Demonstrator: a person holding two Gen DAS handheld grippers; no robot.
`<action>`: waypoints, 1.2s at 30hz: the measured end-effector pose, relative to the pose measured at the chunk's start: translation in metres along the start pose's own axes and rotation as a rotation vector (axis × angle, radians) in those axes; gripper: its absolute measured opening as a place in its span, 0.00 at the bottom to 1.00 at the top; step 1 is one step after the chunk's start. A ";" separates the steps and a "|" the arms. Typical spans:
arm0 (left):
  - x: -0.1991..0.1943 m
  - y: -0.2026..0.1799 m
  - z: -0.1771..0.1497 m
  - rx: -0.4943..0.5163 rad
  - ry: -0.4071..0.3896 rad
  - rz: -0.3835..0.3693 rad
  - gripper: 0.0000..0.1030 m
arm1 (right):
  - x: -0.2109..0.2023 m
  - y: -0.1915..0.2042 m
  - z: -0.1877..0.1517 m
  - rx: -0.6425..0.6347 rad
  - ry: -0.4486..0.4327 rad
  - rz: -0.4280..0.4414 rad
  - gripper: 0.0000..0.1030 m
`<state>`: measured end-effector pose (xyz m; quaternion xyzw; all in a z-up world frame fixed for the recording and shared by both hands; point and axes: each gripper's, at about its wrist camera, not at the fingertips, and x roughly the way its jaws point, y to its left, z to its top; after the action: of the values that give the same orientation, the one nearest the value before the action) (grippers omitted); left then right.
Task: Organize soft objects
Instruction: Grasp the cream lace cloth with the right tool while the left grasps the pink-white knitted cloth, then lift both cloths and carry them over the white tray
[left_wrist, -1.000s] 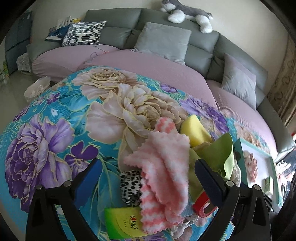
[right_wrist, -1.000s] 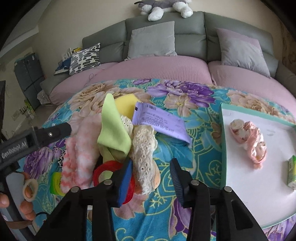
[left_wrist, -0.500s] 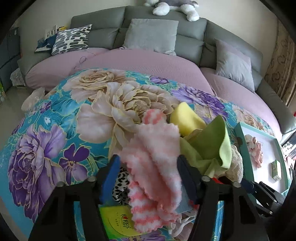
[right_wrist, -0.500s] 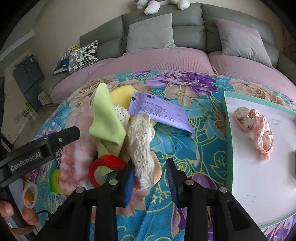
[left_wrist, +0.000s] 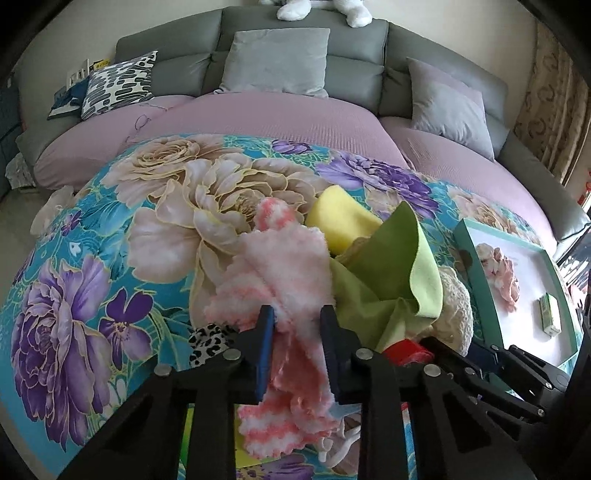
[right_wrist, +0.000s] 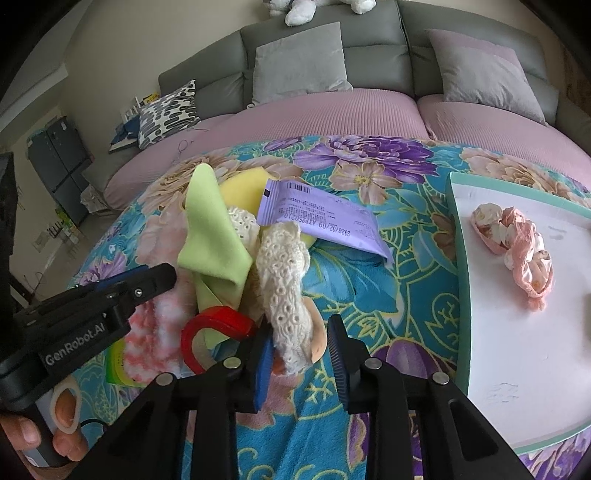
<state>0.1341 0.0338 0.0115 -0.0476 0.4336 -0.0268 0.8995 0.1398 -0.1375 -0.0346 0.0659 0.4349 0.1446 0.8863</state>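
Note:
A pile of soft things lies on the floral blanket (left_wrist: 110, 258). In it are a pink fluffy cloth (left_wrist: 284, 266), a green cloth (left_wrist: 391, 280), a yellow sponge (left_wrist: 340, 221) and a cream lace piece (right_wrist: 284, 273). My left gripper (left_wrist: 297, 332) is closing, and its pads press the pink cloth from both sides. My right gripper (right_wrist: 300, 350) is also closing. The lower end of the lace lies between its fingers, against the left one and clear of the right one. A pink floral scrunchie (right_wrist: 517, 247) lies on the white tray (right_wrist: 458, 258) to the right.
A red tape ring (right_wrist: 218, 321), a purple packet (right_wrist: 325, 218), a leopard-print piece (left_wrist: 207, 343) and a yellow-green packet (right_wrist: 114, 362) are in the pile too. A small green box (left_wrist: 548, 314) sits on the tray. A grey sofa (left_wrist: 280, 110) with cushions curves behind. A person's hand (right_wrist: 37, 435) holds the left gripper.
The left jaws went from wide open to closed on the pink cloth while the gripper pushed forward and rolled a little. The right jaws narrowed around the lace without shifting.

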 end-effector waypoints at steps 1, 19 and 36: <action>0.000 -0.001 0.000 0.001 -0.001 -0.001 0.25 | 0.000 0.000 0.000 0.001 0.001 0.001 0.29; 0.032 -0.009 -0.008 0.030 0.059 0.021 0.16 | 0.003 -0.002 0.000 0.022 0.000 0.019 0.13; -0.023 0.012 0.011 -0.091 -0.165 -0.081 0.06 | -0.049 0.000 0.013 0.030 -0.199 0.023 0.08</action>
<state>0.1283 0.0486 0.0353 -0.1078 0.3565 -0.0394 0.9272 0.1216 -0.1530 0.0105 0.0983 0.3460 0.1411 0.9224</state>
